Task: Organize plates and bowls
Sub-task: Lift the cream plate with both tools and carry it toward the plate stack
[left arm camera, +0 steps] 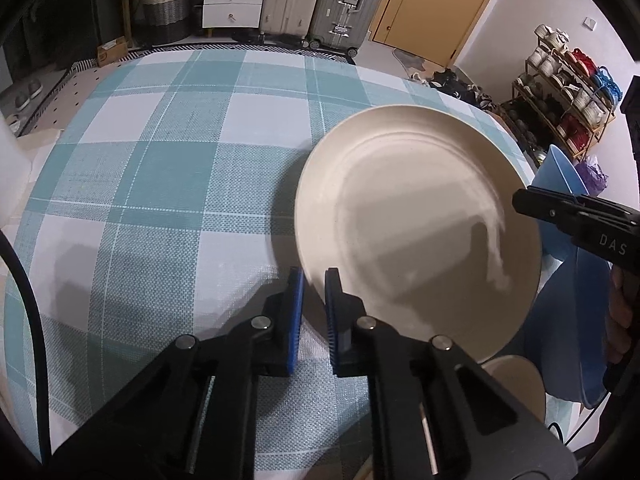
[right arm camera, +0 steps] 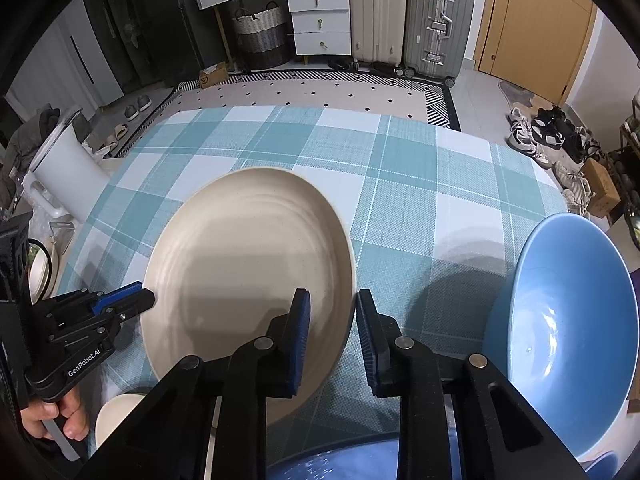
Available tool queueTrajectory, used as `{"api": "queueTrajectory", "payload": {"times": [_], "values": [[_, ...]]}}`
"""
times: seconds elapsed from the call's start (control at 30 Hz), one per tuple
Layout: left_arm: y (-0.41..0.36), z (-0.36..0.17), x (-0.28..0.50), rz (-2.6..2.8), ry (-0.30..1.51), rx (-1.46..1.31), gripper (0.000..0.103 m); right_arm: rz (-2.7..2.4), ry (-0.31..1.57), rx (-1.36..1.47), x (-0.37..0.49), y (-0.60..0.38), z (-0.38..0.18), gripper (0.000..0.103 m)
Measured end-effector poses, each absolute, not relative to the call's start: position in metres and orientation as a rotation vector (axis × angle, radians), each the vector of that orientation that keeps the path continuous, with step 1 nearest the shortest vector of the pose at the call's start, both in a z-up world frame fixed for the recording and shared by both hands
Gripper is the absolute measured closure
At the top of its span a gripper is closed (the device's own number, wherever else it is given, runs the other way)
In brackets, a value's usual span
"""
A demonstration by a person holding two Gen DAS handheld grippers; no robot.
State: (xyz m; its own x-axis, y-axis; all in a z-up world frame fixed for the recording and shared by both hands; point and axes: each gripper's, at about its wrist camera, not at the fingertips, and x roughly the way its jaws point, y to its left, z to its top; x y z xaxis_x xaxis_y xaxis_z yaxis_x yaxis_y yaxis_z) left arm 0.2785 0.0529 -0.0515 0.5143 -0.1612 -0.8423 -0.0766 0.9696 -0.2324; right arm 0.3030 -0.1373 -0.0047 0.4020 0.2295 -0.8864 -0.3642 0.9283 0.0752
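Note:
A large cream plate [left arm camera: 416, 236] is held tilted above the checked tablecloth [left arm camera: 160, 160]; it also shows in the right wrist view [right arm camera: 248, 276]. My left gripper [left arm camera: 314, 280] is shut on the plate's near-left rim and also shows in the right wrist view [right arm camera: 136, 300]. My right gripper [right arm camera: 332, 300] is open, its jaws astride the plate's right rim without clamping it; it also shows in the left wrist view [left arm camera: 524, 200]. A blue bowl [right arm camera: 568, 320] stands tilted at the right, seen too in the left wrist view [left arm camera: 560, 176].
A small cream bowl [right arm camera: 116, 416] lies near the front edge, also in the left wrist view [left arm camera: 516, 380]. A blue dish [right arm camera: 340, 460] sits under my right gripper. A white container [right arm camera: 68, 176] stands off the table's left. Suitcases [right arm camera: 436, 20] and drawers stand behind.

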Motion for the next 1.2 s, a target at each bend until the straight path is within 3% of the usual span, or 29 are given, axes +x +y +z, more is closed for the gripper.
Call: {"api": "queueTrajectory", "payload": {"times": [1.2], "values": [[0.038, 0.031, 0.213, -0.047, 0.876, -0.184, 0.095, 0.442, 0.971, -0.140, 0.252, -0.132, 0.047, 0.079]]}}
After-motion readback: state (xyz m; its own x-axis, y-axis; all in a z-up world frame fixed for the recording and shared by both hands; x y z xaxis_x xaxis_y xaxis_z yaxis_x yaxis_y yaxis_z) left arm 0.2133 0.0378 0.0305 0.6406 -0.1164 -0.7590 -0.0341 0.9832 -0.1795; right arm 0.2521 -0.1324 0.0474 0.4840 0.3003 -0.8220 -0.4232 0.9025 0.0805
